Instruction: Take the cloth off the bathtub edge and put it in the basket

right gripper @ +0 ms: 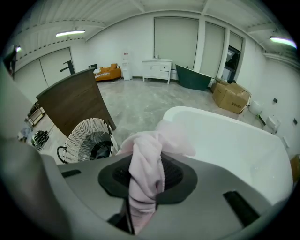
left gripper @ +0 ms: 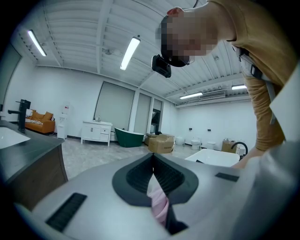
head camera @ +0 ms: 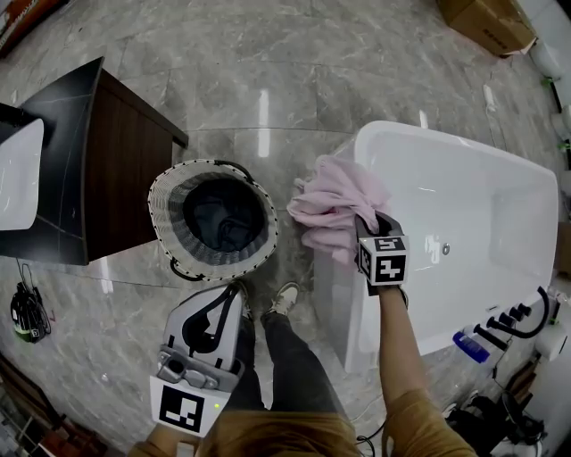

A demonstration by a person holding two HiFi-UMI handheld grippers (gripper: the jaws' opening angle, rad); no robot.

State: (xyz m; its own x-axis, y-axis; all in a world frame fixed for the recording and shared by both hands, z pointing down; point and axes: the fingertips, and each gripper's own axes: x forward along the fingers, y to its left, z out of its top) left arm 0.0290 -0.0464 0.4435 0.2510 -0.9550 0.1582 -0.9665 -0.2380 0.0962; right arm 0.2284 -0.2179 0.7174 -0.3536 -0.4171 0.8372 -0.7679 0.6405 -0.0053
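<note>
Right hand-held gripper (right gripper: 147, 172): jaws clamped on the pink cloth (head camera: 330, 210). A thick fold is pinched between the pads, the rest bunches above the tips and a tail hangs below. Its marker cube (head camera: 382, 259) faces up in the head view, and the jaws point steeply down. The cloth sits over the bathtub (head camera: 482, 214) corner nearest the basket (head camera: 164, 198). It reads as lifted, but I can't tell whether any fold touches the rim. It isn't in the basket, which stands on the floor (head camera: 268, 71) just beside that corner, between the tub and a dark wood vanity cabinet (head camera: 125, 170). The basket is white wicker and round, with something dark at the bottom (head camera: 219, 223) that I can't identify. Left hand-held gripper (left gripper: 153, 159): jaw tips pressed together and pointing roughly level. It's low in the head view, near the basket's closer side and well apart from the cloth. A pink sliver (left gripper: 159, 206) shows in the slot behind the touching tips. I can't tell whether it's caught there or just seen through the gap. A white basin (head camera: 18, 174) sits on the vanity top. The person's shoe (head camera: 285, 297) is on the floor between basket and tub. A black tap (head camera: 522, 317) stands at the tub's near end, and there's a cardboard box (head camera: 486, 22) on the far floor.
</note>
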